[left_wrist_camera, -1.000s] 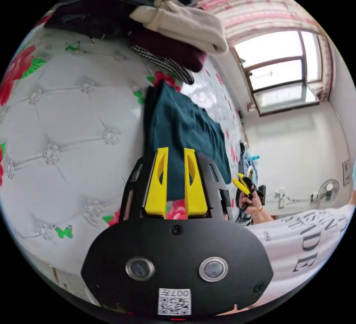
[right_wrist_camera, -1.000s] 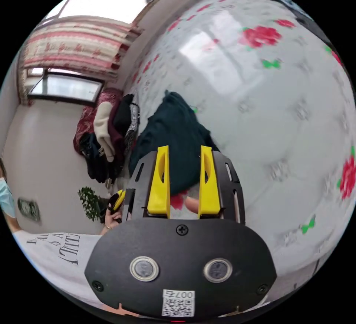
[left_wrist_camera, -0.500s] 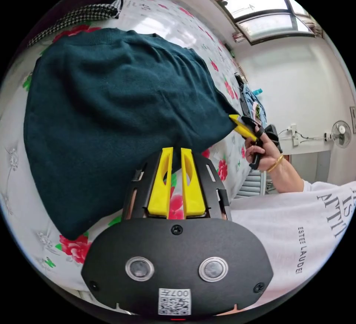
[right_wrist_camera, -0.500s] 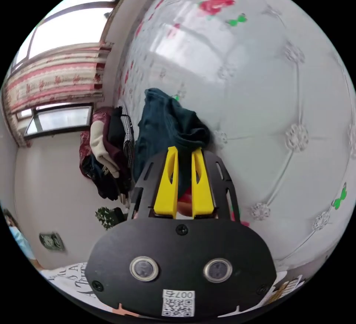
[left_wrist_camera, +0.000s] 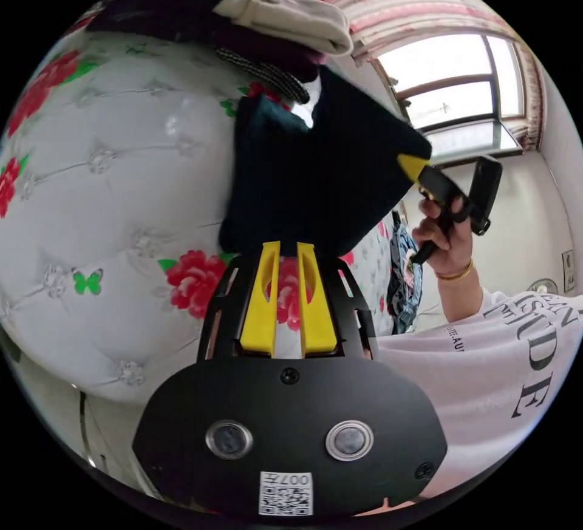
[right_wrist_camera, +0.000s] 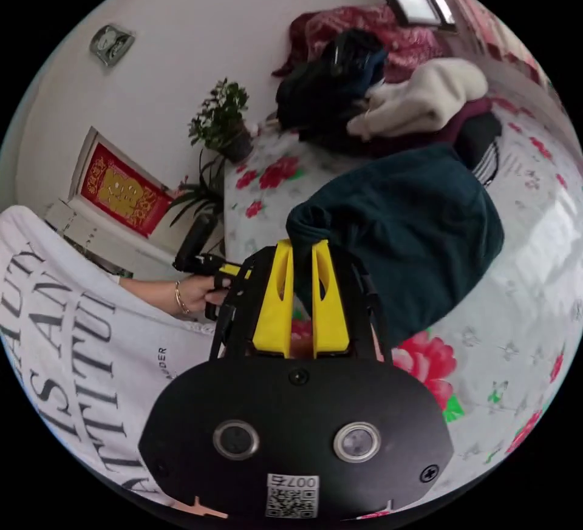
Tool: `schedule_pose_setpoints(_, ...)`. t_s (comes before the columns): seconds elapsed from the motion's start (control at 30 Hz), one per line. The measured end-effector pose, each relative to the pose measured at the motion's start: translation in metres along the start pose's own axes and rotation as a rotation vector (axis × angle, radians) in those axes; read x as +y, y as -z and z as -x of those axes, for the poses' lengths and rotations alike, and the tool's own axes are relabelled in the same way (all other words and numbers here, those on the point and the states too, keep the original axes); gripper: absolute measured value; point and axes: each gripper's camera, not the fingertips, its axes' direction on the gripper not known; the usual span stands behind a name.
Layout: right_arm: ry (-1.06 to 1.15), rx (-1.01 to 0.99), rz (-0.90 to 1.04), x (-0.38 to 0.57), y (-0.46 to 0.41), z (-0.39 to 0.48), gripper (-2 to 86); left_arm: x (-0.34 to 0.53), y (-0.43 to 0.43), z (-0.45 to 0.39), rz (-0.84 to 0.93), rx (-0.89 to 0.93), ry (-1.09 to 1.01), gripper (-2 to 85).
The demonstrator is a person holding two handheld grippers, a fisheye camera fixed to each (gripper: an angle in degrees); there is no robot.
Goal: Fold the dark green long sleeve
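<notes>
Half a second on, the green shirt (left_wrist_camera: 316, 190) is lifted off the bed (left_wrist_camera: 109, 202) at one corner, where before it lay spread flat across the floral cover. The right gripper (right_wrist_camera: 302, 251) has its yellow jaws pressed together on a bunched fold of the shirt (right_wrist_camera: 413, 232); in the left gripper view that gripper (left_wrist_camera: 414, 167) shows at the raised corner, gripped by a hand (left_wrist_camera: 446, 235) wearing a gold bracelet. The left gripper (left_wrist_camera: 284, 251), which half a second ago reached the cloth's edge, now sits with its jaws drawn close together and only a slim gap between them; whether its tips pinch the shirt's hem cannot be told. In the right gripper view the left gripper (right_wrist_camera: 228, 268) appears beside a hand (right_wrist_camera: 203, 293).

The bed is covered in a glossy white tufted sheet printed with red flowers and green butterflies. A pile of clothes (right_wrist_camera: 388, 93), cream, maroon and black, lies at its far end. Beyond it stand a potted plant (right_wrist_camera: 221, 120) and a red framed picture (right_wrist_camera: 121, 190) against a white wall. A window (left_wrist_camera: 455, 93) under a striped pink valance lights the room.
</notes>
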Motion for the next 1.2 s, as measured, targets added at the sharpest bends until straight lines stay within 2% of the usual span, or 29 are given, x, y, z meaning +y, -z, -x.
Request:
schedule_pose_setpoints(0.13,-0.108,-0.172,0.108,0.004,-0.048,-0.021,7.9,0.001,0.014,0.030,-0.048,0.009,0.123,5.3)
schedule_pose_setpoints(0.2,-0.175,-0.197,0.033,0.017,-0.031,-0.038,8.4,-0.003,0.016,0.039,-0.061,0.035,0.151,6.5)
schedule_pose_setpoints(0.27,-0.236,-0.131,-0.048,0.032,-0.005,-0.057,8.7,-0.014,0.014,0.046,-0.067,0.096,0.160,8.8)
schedule_pose_setpoints(0.37,-0.470,-0.032,-0.174,0.067,0.039,-0.109,9.3,-0.036,0.001,0.047,-0.039,0.206,0.120,13.1)
schedule_pose_setpoints(0.47,-0.685,-0.067,-0.244,0.097,0.056,-0.157,10.0,-0.059,-0.020,0.045,0.010,0.285,0.085,16.4)
schedule_pose_setpoints(0.57,-0.771,-0.157,-0.209,0.105,0.039,-0.183,10.3,-0.079,-0.046,0.037,0.106,0.289,0.048,17.2)
schedule_pose_setpoints(0.63,-0.763,-0.293,-0.135,0.103,0.017,-0.190,10.2,-0.088,-0.062,0.031,0.178,0.251,0.017,16.6)
schedule_pose_setpoints(0.73,-0.795,-0.385,-0.181,0.114,0.009,-0.196,9.6,-0.095,-0.078,0.028,0.245,0.145,0.040,10.6)
schedule_pose_setpoints(0.8,-0.829,-0.484,-0.229,0.132,0.017,-0.205,9.0,-0.096,-0.087,0.024,0.268,0.170,0.037,8.6)
schedule_pose_setpoints(0.97,-0.858,-0.366,-0.246,0.185,0.058,-0.190,8.4,-0.091,-0.152,-0.052,0.422,0.056,-0.183,7.2)
schedule_pose_setpoints(1.1,-1.006,-0.277,-0.435,0.234,0.101,-0.198,8.5,-0.106,-0.219,-0.106,0.467,0.054,-0.230,6.8)
schedule_pose_setpoints(1.2,-0.981,-0.184,-0.507,0.216,0.133,-0.236,8.5,-0.148,-0.272,-0.158,0.438,-0.012,-0.357,6.5)
